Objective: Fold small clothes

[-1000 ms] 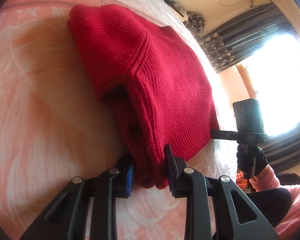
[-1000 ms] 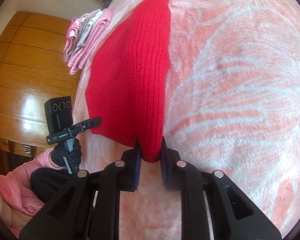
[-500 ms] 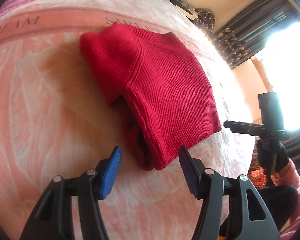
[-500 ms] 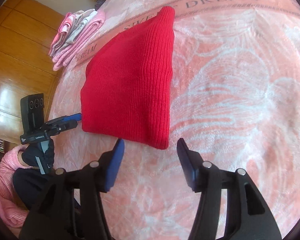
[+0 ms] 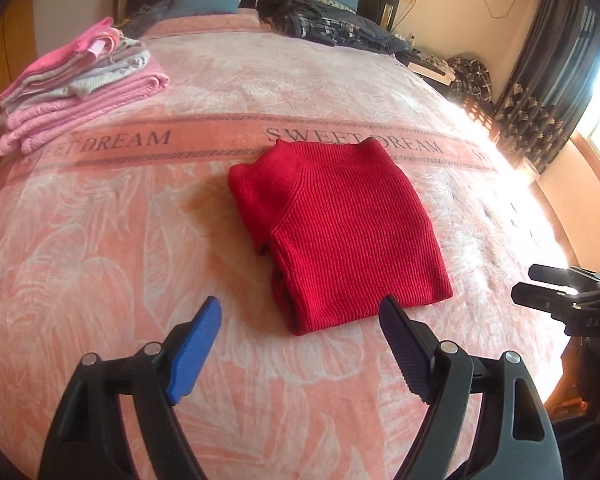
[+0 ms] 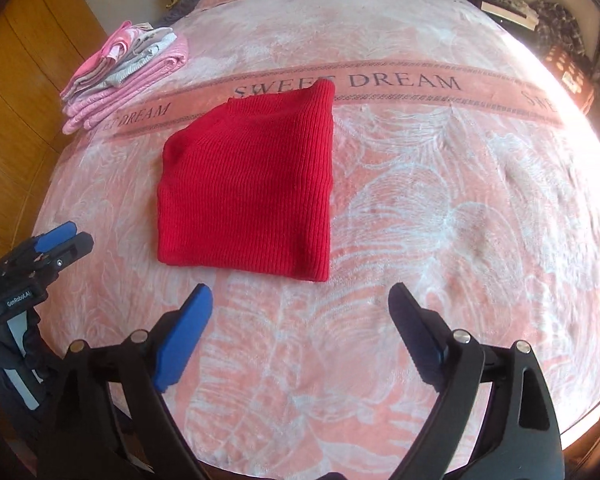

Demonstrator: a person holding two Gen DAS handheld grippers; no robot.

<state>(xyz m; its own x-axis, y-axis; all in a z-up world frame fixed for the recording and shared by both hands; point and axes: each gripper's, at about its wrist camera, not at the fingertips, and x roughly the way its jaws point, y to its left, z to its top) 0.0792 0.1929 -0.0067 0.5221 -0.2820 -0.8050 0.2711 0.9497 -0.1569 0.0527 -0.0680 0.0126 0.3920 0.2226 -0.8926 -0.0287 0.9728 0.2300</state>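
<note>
A red knitted sweater (image 5: 340, 232) lies folded into a compact rectangle on the pink bedspread (image 5: 100, 240), just below the "SWEET DREAM" band. My left gripper (image 5: 300, 312) hovers open near the sweater's front left corner, nothing between its fingers. In the right wrist view the same sweater (image 6: 252, 188) lies flat, and my right gripper (image 6: 300, 300) stands open a little in front of its near edge. The left gripper (image 6: 60, 244) shows at that view's left edge; the right gripper (image 5: 540, 280) shows at the left wrist view's right edge.
A stack of folded pink and grey clothes (image 5: 76, 80) sits at the bed's far left. Pillows and dark plaid clothing (image 5: 332, 24) lie at the headboard. Curtains and a bright window (image 5: 560, 80) are to the right, wooden panelling (image 6: 28, 80) to the left.
Both grippers held the sweater's near edge a second ago; they have let go, opened wide and pulled back and up. The sweater now lies flat by itself.
</note>
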